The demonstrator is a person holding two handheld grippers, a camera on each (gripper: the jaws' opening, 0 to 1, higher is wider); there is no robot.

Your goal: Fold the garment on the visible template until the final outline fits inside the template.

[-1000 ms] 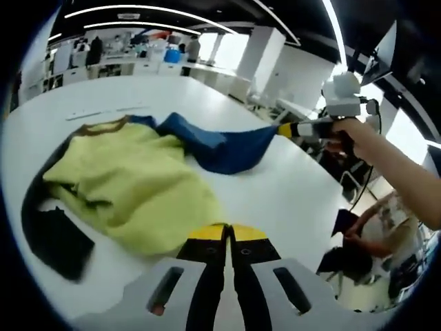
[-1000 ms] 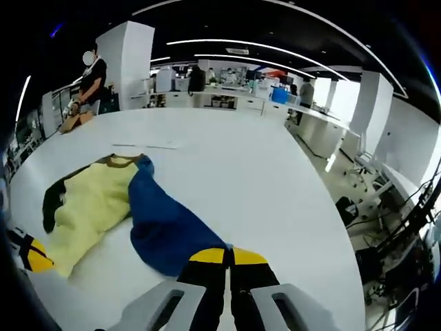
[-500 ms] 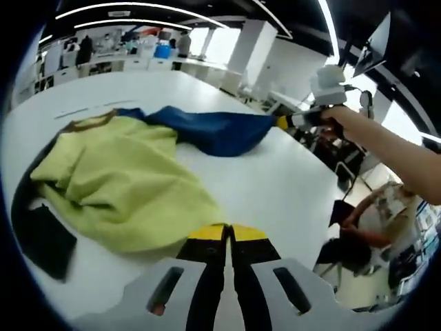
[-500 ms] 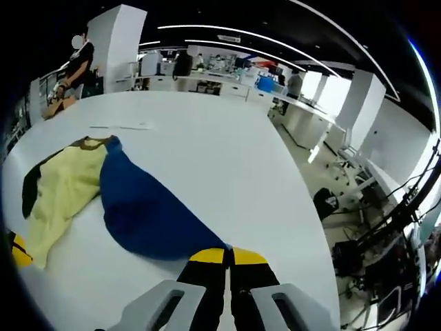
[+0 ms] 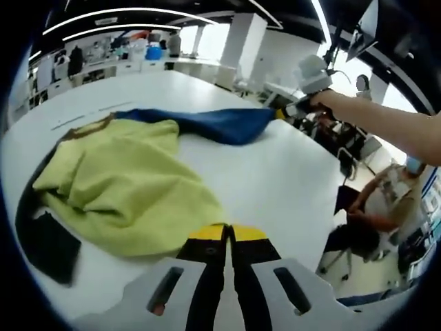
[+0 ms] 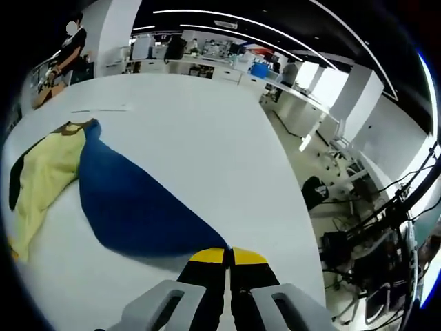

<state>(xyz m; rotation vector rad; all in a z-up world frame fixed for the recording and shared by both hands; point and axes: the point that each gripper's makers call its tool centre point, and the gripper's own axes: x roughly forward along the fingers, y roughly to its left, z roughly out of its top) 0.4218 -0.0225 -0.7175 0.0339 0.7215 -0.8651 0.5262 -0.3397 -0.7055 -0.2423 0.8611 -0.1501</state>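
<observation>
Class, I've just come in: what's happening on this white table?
A person works a yellow-green and blue garment on the round white table with two handheld grippers. The right gripper is shut on the blue sleeve, which is drawn out flat. The left gripper pinches the yellow-green hem. No fold is made yet.

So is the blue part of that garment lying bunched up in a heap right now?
No, in the right gripper view the blue part is drawn out flat from the right gripper.
</observation>
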